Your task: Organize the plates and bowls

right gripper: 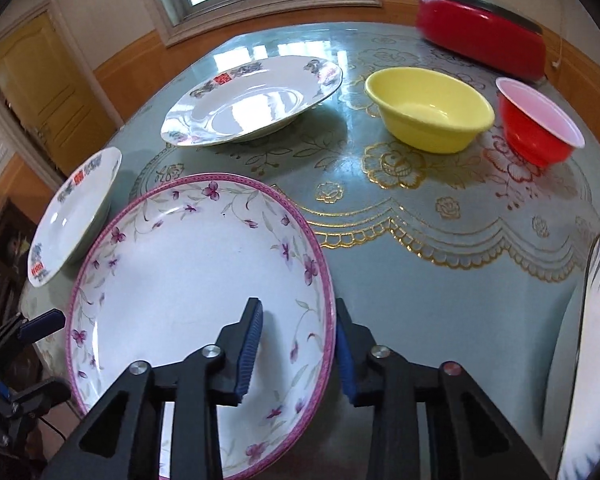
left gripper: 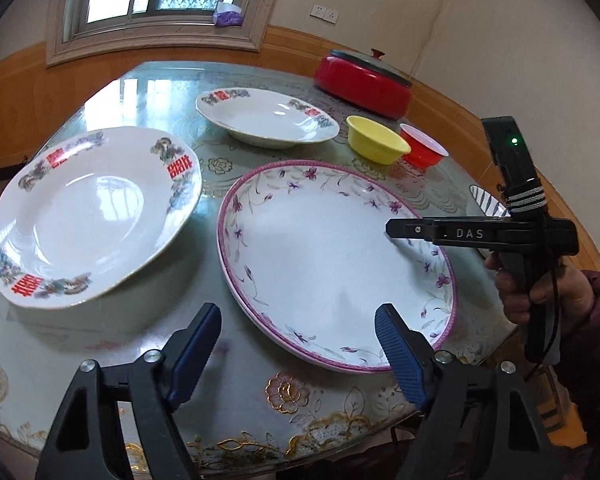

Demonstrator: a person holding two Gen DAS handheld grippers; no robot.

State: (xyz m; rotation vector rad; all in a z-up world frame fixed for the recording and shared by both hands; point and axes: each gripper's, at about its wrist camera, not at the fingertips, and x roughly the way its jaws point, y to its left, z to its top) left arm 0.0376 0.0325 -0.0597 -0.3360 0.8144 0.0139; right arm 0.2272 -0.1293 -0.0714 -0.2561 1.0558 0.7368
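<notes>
The right gripper (right gripper: 298,346) has its two blue pads straddling the near-right rim of the purple-flowered plate (right gripper: 188,280), one pad over the plate's inner face and one outside the rim. A gap shows on either side of the rim, so the jaws look parted and not yet clenched, though I cannot rule out light contact. The left gripper (left gripper: 298,344) hovers released, wide apart, just above the near edge of the same plate (left gripper: 332,256), holding nothing.

This plate seems to sit on a second rim of the same pattern, so a stack may already be started at the near edge of the worktop (right gripper: 440,272). The step in hand reads as taking hold of the flowered plate, or letting go of it; the frames alone do not settle which.

Just to the left lies a white plate with red characters (left gripper: 88,216), tilted, its rim close beside the flowered plate. Farther back rests a second white plate of the same pattern (left gripper: 266,116), then a yellow bowl (right gripper: 430,114) and a red bowl (right gripper: 538,120) side by side, apart from each other. A red lidded pot (right gripper: 480,38) stands at the far edge.

If the grip is meant, the next move calls for closing squarely on the rim, which is thin, glazed and likely slippery, then lifting level.
</notes>
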